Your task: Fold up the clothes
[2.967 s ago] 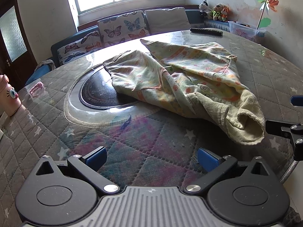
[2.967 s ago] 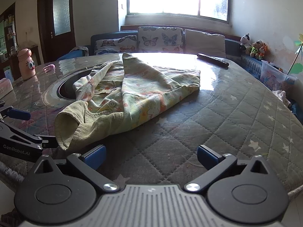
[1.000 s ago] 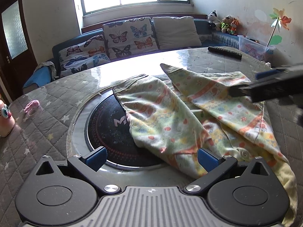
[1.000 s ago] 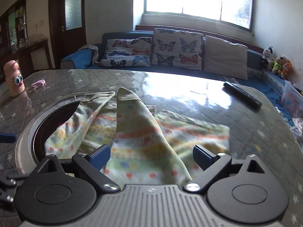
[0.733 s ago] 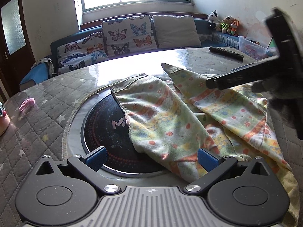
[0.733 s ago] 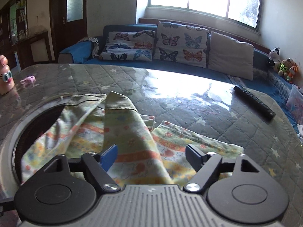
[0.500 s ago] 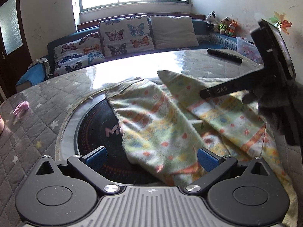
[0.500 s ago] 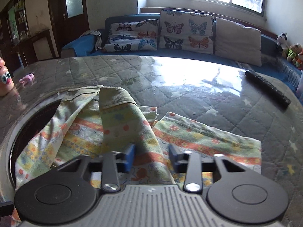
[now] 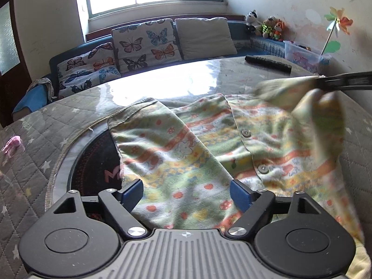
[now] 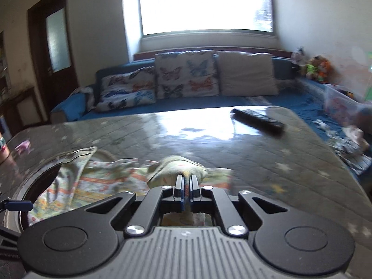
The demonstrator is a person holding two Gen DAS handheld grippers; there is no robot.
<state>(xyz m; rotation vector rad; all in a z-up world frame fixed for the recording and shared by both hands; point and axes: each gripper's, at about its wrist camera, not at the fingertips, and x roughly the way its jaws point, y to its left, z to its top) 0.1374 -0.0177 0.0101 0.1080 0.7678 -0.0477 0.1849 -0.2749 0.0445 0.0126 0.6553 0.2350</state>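
Note:
A child's green and yellow patterned garment (image 9: 209, 153) with buttons lies on the round table, partly over a black inset disc (image 9: 97, 162). My left gripper (image 9: 186, 191) is open and hovers low over the garment's near sleeve. My right gripper (image 10: 186, 181) is shut on a fold of the garment (image 10: 176, 165) and holds that part lifted above the table. In the left wrist view the right gripper (image 9: 320, 83) shows at the upper right with cloth hanging from it.
The table (image 10: 267, 158) has a quilted grey cover under glass. A black remote (image 10: 258, 118) lies at its far right. A small pink object (image 9: 12, 143) lies at the left. A sofa with butterfly cushions (image 9: 144, 44) stands behind.
My right gripper has closed on the garment's upper fold and lifted it to the right. The left gripper has moved slightly closer over the sleeve and stays open.

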